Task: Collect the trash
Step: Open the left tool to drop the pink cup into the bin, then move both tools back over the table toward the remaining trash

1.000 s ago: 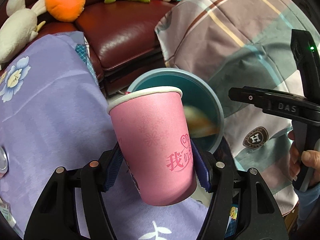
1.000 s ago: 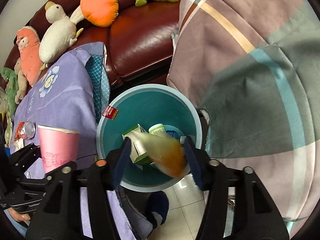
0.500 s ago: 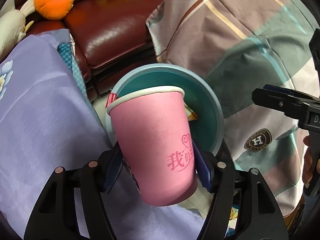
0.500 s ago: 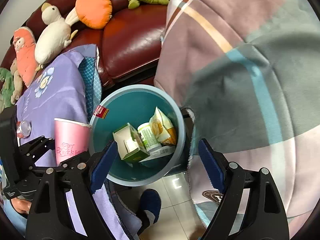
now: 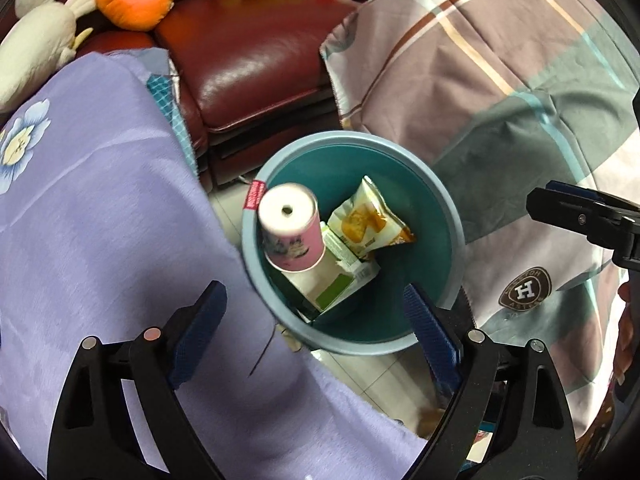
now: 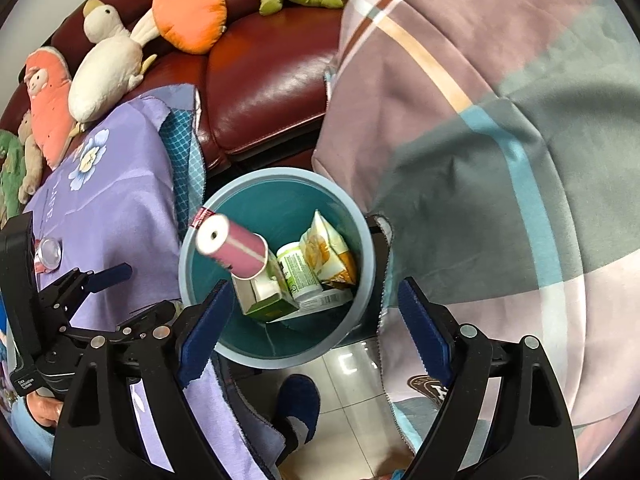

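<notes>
Left tool [image 5: 316,332] gaping wide above bin [image 5: 454,216] rim, pink cup [image 5: 292,232] lying inverted inside, right tool [image 6: 310,324] gaping wide, right view alone showing can [image 6: 50,254] sitting on purple cloth [image 6: 120,208]

From my left gripper [image 5: 316,336], jaws spread wide, the way straight ahead at twelve o'clock was the open mouth of the teal bin [image 5: 448,216]. Its floor was crowded: the pink cup [image 5: 294,236] bottom-up at eleven, a carton [image 5: 340,280] under it, a snack bag [image 5: 368,220] at one. The purple-draped table [image 5: 100,220] blocked nine o'clock, the plaid blanket [image 5: 500,100] two to three, the sofa [image 5: 256,60] beyond the bin. Bare floor tile [image 5: 360,376] lay between bin and jaws.
</notes>
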Motion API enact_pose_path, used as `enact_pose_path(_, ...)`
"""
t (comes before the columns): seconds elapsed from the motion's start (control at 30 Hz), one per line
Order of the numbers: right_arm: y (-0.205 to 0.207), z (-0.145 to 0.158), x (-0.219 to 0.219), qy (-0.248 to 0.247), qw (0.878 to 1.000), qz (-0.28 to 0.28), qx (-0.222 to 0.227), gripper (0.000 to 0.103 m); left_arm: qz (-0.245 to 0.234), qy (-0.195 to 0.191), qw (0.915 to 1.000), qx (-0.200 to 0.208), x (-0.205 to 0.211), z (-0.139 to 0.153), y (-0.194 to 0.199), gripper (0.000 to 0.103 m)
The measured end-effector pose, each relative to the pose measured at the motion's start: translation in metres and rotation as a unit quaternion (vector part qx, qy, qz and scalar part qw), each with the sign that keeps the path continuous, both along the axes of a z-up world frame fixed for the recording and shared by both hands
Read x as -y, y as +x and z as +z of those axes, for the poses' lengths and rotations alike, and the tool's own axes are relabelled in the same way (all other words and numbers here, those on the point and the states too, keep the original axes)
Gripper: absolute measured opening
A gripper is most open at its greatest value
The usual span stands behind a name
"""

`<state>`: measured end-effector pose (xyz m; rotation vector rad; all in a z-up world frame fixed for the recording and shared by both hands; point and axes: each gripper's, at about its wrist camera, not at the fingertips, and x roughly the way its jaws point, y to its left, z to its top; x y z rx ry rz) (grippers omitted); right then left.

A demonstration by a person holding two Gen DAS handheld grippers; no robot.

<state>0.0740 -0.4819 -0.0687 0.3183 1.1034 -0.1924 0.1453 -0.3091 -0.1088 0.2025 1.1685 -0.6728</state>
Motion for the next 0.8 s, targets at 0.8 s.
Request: enact_pose_path(0.8,0.004,0.053,-0.139,-0.035,0.993,0.117,0.008,0.085,0.083,-0.010,0.9951,0.052,-0.160,0.059,-0.030,0.090)
